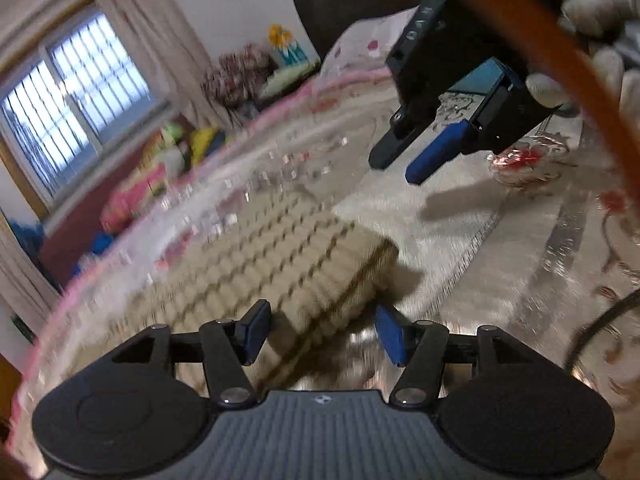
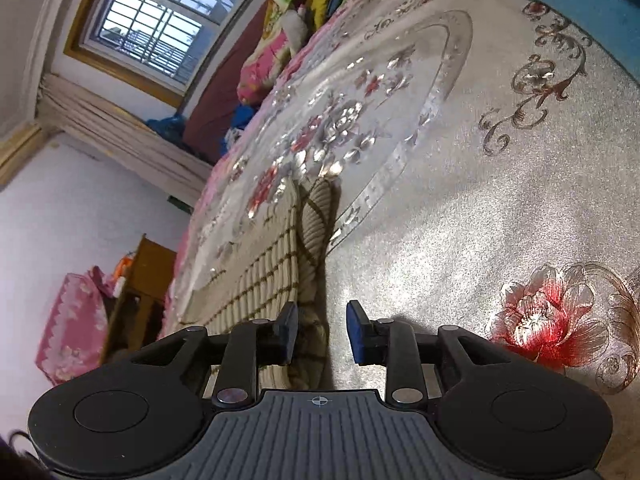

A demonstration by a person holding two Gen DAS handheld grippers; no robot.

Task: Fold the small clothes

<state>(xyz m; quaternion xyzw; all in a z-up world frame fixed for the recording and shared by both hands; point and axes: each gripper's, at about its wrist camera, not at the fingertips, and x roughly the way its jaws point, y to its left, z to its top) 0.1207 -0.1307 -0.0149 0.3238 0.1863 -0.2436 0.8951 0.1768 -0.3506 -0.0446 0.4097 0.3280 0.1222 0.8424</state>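
Note:
A beige checked garment [image 1: 276, 268] lies folded on the flowered bedspread [image 1: 500, 248]. My left gripper [image 1: 322, 330] is open, its blue pads on either side of the garment's near corner, holding nothing. My right gripper [image 1: 396, 166] shows in the left wrist view above the bedspread to the right of the garment, fingers apart. In the right wrist view the right gripper [image 2: 322, 330] is open and empty at the garment's [image 2: 268, 276] right edge, just above the bedspread [image 2: 460, 216].
Pillows and bedding [image 2: 268, 52] are piled along the bed's far side under a window [image 2: 160, 16]. A wooden cabinet [image 2: 140, 296] stands beside the bed. A teal cloth [image 2: 580, 4] lies at the far right. A dark headboard [image 1: 340, 8] is behind.

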